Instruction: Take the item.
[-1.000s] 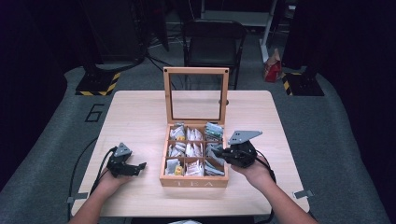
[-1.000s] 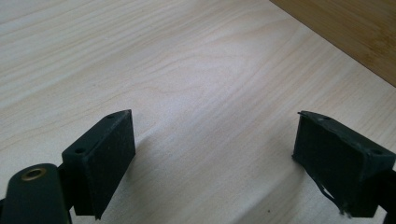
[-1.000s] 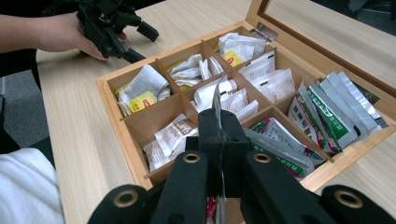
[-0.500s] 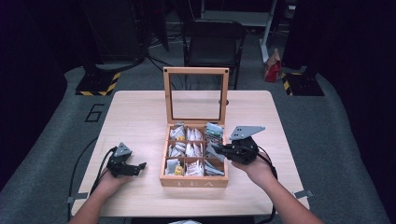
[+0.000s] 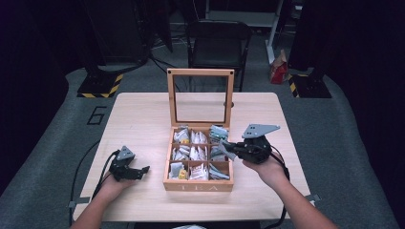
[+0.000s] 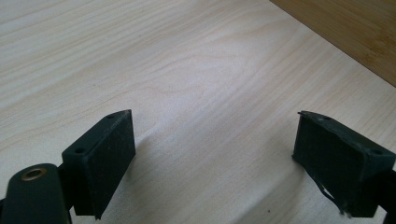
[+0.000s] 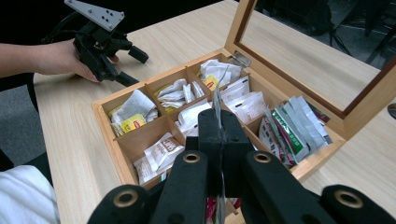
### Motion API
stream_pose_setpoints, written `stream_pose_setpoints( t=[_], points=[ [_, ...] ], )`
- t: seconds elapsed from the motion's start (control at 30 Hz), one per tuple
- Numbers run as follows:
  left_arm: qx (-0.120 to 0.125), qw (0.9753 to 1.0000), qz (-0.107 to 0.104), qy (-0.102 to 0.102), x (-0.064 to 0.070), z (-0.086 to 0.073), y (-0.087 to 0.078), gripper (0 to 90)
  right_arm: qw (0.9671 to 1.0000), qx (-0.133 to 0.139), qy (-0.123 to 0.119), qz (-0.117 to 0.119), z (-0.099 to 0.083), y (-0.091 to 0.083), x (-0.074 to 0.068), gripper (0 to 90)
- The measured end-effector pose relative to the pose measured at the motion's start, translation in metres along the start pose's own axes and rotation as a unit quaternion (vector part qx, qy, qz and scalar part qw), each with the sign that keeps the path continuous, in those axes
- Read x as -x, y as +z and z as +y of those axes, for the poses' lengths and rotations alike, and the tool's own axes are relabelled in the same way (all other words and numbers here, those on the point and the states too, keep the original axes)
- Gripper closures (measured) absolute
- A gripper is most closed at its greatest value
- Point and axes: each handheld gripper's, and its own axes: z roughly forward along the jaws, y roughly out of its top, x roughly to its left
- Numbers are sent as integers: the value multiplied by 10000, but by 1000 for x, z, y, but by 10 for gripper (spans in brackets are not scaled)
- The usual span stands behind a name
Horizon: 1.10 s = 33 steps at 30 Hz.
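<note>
An open wooden tea box (image 5: 198, 186) stands mid-table, its compartments packed with tea bags (image 5: 191, 152). My right gripper (image 5: 228, 150) hovers over the box's right side, shut on a thin silvery tea packet (image 5: 223, 149). In the right gripper view that packet (image 7: 217, 105) shows edge-on, pinched between the jaws of the right gripper (image 7: 223, 123), above the box (image 7: 159, 77). My left gripper (image 5: 141, 171) rests open on the table to the left of the box. Bare wood lies between its pads (image 6: 112, 158), and nothing is in the left gripper (image 6: 215, 144).
The box's glass lid (image 5: 200, 71) stands upright at the back. Green-striped packets (image 7: 289, 128) fill one far compartment. Bare table (image 5: 143, 119) spreads left of and behind the box. A black chair (image 5: 217, 38) stands beyond the table. The left gripper (image 7: 135, 65) shows across the box.
My right gripper has drawn slightly to the right and up from the box, still holding the packet. The left gripper has stayed where it was.
</note>
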Motion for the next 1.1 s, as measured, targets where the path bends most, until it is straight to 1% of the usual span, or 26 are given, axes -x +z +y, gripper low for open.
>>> stream_pose_setpoints(
  t=[0.03,0.13,0.33,0.37,0.53,0.6,0.63,0.7,0.73,0.8,0.83,0.87,0.9,0.93,1.0,1.03,1.1],
  points=[
    [-2,10000,5,11,0,0,0,122,10000,0,39,-54,0,-3,2,898],
    [-1,10000,0,2,0,0,0,122,9999,21,88,-107,0,-7,6,898],
    [-3,10000,6,13,0,0,0,122,9997,46,139,-217,-1,-15,14,898],
    [-5,10000,4,15,0,0,0,122,9995,51,144,-278,-1,-18,17,897],
    [-2,10000,5,13,0,0,0,123,9988,82,223,-431,-1,-27,25,897],
    [-3,10000,5,13,0,0,0,122,9987,85,227,-454,-1,-28,26,897],
    [0,10000,2,3,0,0,0,122,9984,78,222,-506,-2,-31,30,897],
    [0,10000,1,1,0,0,0,122,9980,62,252,-580,-3,-34,34,897],
    [0,10000,2,1,0,0,0,122,9980,62,252,-580,-3,-34,34,897],
    [-1,10000,5,12,0,0,0,122,9971,60,324,-682,-5,-37,39,897],
    [-2,10000,5,13,0,0,0,122,9970,66,319,-709,-6,-38,41,897],
    [-2,10000,5,13,0,0,0,122,9966,62,363,-741,-7,-39,43,897],
    [-2,10000,4,11,0,0,0,122,9964,69,341,-768,-8,-40,45,897],
    [-3,10000,5,13,0,0,0,123,9960,61,392,-801,-9,-41,46,897],
    [-2,10000,6,12,0,0,0,123,9956,61,391,-845,-10,-43,50,897],
    [-2,10000,6,14,0,0,0,122,9951,63,441,-877,-10,-44,50,897],
    [-2,10000,5,15,0,0,0,122,9951,70,409,-899,-11,-45,53,897]
  ],
)
